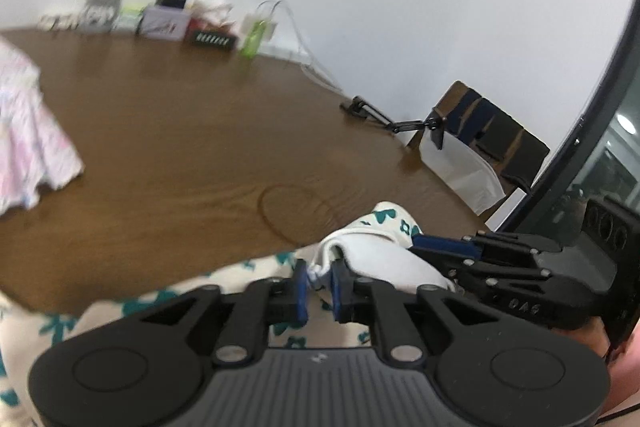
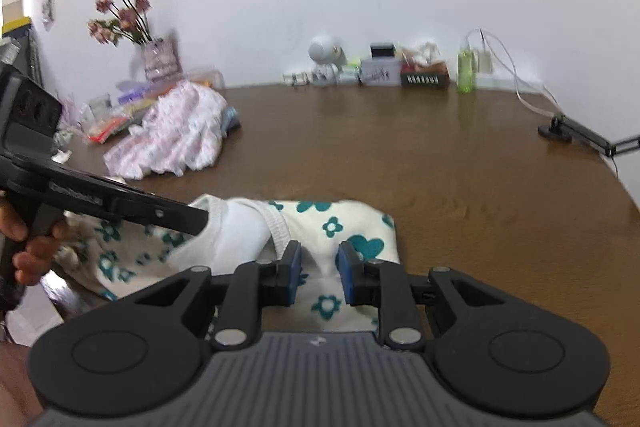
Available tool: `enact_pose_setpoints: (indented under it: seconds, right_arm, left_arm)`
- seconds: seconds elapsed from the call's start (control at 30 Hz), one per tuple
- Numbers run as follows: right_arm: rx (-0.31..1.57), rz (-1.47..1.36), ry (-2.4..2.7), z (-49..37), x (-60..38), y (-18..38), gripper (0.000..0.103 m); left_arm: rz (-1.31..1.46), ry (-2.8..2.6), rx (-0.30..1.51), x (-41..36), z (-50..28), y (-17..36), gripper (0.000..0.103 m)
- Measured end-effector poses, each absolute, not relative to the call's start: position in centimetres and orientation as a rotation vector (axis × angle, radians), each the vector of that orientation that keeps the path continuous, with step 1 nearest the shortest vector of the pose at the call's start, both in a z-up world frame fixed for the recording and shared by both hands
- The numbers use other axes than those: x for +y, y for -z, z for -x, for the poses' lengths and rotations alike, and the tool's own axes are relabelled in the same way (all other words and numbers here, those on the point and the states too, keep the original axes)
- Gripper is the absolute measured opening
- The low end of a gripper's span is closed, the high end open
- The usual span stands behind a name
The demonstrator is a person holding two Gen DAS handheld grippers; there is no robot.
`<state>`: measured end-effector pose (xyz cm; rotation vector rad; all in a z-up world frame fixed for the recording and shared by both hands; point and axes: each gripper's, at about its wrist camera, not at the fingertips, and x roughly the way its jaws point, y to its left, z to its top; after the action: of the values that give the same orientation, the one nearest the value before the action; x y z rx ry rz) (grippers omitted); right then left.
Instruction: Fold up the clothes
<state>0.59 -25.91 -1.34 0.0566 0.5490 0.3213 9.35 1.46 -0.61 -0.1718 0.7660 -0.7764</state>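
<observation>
Black linkages and blue pads of the left gripper (image 1: 320, 285) are filling the bottom of the left wrist view, its 2 fingers (image 1: 301, 287) pinching a white ribbed edge of the flowered garment (image 1: 384, 259) between them. That cream garment, printed with teal flowers and hearts, is lying at the near edge of the brown wooden table (image 1: 180, 131), partly bunched, with its white inner side turned outward. In the same view the right gripper (image 1: 448, 245) is reaching in from the right, its blue-tipped fingers lying against the cloth; whether they are closing on it I cannot tell from there.

From the right wrist view, the right gripper's 2 fingers are standing apart, hovering just over the patterned cloth with nothing pinched between the pads. A hand (image 2: 30, 247) is gripping the left gripper's handle at the left edge.

Farther back on the table, a pink-and-white ruffled garment (image 2: 176, 131) is sitting in a heap, well apart from the flowered one. A vase of dried roses (image 2: 158, 57), small boxes (image 2: 380, 71) and a green bottle (image 2: 466, 73) are lining the white wall.
</observation>
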Motion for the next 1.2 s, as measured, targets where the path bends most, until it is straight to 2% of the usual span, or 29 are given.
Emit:
enact_pose_setpoints:
  seconds: [0.07,0.2,0.33,0.4,0.47,0.53,0.77,0.9,1.07,1.2]
  right_arm:
    - [0.547,-0.057,-0.314,-0.5,-25.8,1.5,0.021]
    - [0.527,-0.046,-0.310,0.1,-25.8,0.9,0.021]
    - [0.480,-0.108,-0.312,1.7,-26.8,-0.7,0.022]
    - [0.481,-0.106,-0.293,2.5,-27.0,-1.2,0.023]
    - [0.492,-0.102,-0.279,2.9,-27.1,-1.3,0.023]
    - [0.512,-0.101,-0.273,2.8,-27.1,-1.0,0.023]
    - [0.589,-0.150,-0.268,1.8,-27.0,1.1,0.023]
    - [0.586,-0.144,-0.266,1.9,-26.9,1.3,0.023]
    - [0.523,-0.151,-0.270,2.7,-27.6,-0.1,0.024]
    - [0.497,-0.127,-0.266,3.4,-27.6,-0.9,0.027]
  left_arm:
    - [0.176,0.765,0.731,1.8,-9.3,-0.2,0.042]
    - [0.106,0.814,0.635,-0.2,-9.3,-2.7,0.045]
    - [0.015,0.908,0.597,-4.4,-9.7,-4.5,0.044]
    - [-0.044,0.940,0.603,-7.0,-10.1,-4.6,0.040]
    - [-0.110,0.962,0.624,-9.5,-10.6,-4.0,0.015]
    - [-0.178,0.972,0.651,-11.5,-11.0,-2.9,0.004]
    - [-0.180,0.951,0.700,-11.3,-11.2,0.6,0.004]
    - [-0.152,0.959,0.660,-10.1,-10.2,-0.4,0.004]
    - [-0.118,0.968,0.607,-8.6,-8.7,-1.7,0.015]
    - [-0.109,0.968,0.597,-7.7,-7.9,-1.8,0.015]
